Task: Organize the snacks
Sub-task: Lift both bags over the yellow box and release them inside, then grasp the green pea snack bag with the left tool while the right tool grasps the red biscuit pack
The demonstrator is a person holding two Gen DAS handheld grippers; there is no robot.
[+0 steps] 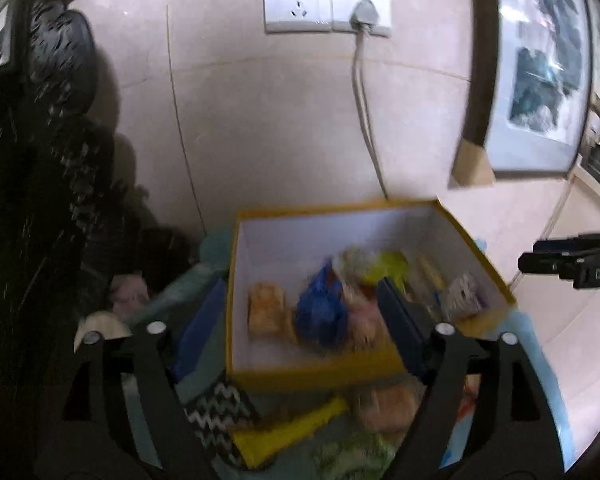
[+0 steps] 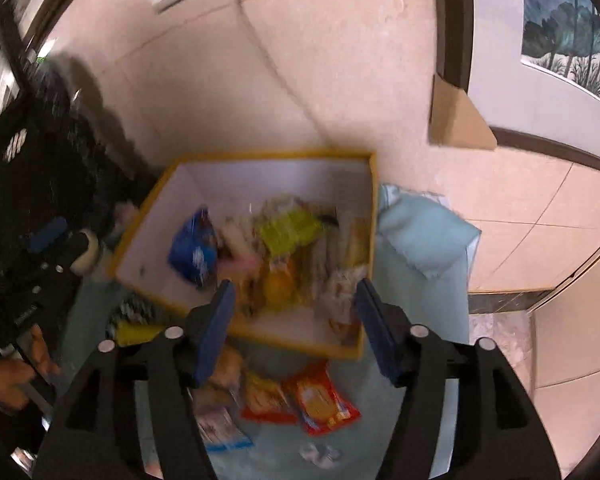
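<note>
A yellow-rimmed box [image 1: 312, 374] with white inner walls sits on a light blue cloth and holds several snack packets, among them a blue one [image 1: 320, 312]. My left gripper [image 1: 300, 320] is open over the box's near side, with nothing between its blue pads. In the right wrist view the same box [image 2: 292, 344] lies under my right gripper [image 2: 296, 320], also open with nothing held. Loose packets lie in front of the box: two red ones [image 2: 324, 400], a blue-white one [image 2: 220, 428], a yellow one [image 1: 288, 428] and a zigzag-patterned one [image 1: 220, 404].
The tiled wall behind the box carries two sockets [image 1: 324, 4] with a plugged cable [image 1: 364, 112] running down. A framed picture [image 1: 540, 80] leans at the right. A dark patterned mass [image 1: 60, 200] fills the left. A person's hand [image 2: 12, 376] shows at lower left.
</note>
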